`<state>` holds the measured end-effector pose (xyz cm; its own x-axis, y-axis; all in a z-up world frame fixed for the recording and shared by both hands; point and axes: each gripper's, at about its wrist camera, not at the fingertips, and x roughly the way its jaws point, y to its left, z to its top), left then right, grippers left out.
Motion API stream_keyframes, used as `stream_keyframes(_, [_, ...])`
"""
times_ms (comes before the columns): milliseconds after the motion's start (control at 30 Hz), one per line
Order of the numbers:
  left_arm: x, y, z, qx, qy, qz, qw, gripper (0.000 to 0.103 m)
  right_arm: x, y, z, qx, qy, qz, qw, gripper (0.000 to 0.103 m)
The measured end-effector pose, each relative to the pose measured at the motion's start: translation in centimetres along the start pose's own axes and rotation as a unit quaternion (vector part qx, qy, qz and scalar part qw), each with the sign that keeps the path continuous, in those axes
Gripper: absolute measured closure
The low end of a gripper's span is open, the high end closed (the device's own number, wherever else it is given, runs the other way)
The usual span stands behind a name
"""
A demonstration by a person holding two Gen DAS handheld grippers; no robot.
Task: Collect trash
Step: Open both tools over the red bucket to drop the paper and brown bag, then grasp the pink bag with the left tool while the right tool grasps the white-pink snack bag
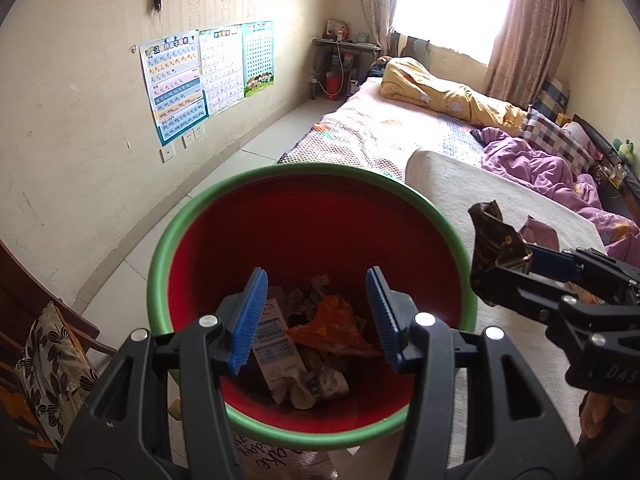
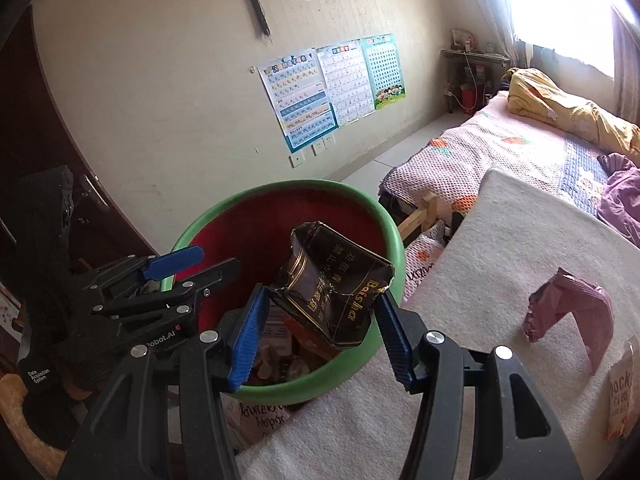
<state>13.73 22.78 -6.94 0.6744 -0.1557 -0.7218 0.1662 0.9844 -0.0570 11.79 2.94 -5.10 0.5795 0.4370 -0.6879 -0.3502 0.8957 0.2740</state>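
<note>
You are at the drop step: your right gripper [image 2: 322,320] has the dark brown snack wrapper [image 2: 336,288] wedged between its pads, over the near rim of the green-rimmed red bin [image 2: 280,194]. The jaws are clenched on it, not released. Next you need to carry it a little further ahead, over the bin's mouth, then let the pads part. Your left gripper [image 1: 316,316] points down into the bin with its jaws apart and nothing between them; I judge it is steadying the bin, though its hold is hidden. A pink wrapper [image 2: 568,312] waits on the white blanket [image 2: 480,240], to the right of your right gripper.
</note>
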Motion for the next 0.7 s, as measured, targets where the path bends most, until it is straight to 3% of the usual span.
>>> stream_keyframes(67, [-0.1,0.6,0.0,-0.007,-0.006,0.005,1.0,0.043,0.4,0.4,0.3,-0.003,-0.004,0.004,1.0,0.045])
stream_keyframes(100, [-0.1,0.9,0.1,-0.012,-0.009,0.006,0.9999,0.039,0.6,0.6,0.5,-0.002,-0.006,0.007,1.0,0.036])
stream_keyframes(133, [-0.1,1.3,0.0,-0.018,-0.011,0.008,0.9998,0.034,0.7,0.7,0.7,-0.001,-0.008,0.008,1.0,0.035])
stream_keyframes(400, [-0.5,1.5,0.3,-0.031,-0.024,0.005,0.9992,0.034,-0.7,-0.3,-0.1,0.022,-0.023,-0.008,0.999,0.035])
stream_keyframes(700, [-0.9,-5.1,1.5,0.019,-0.037,-0.056,0.9976,0.034,-4.8,-6.6,-4.4,0.078,-0.011,-0.076,0.994,0.035])
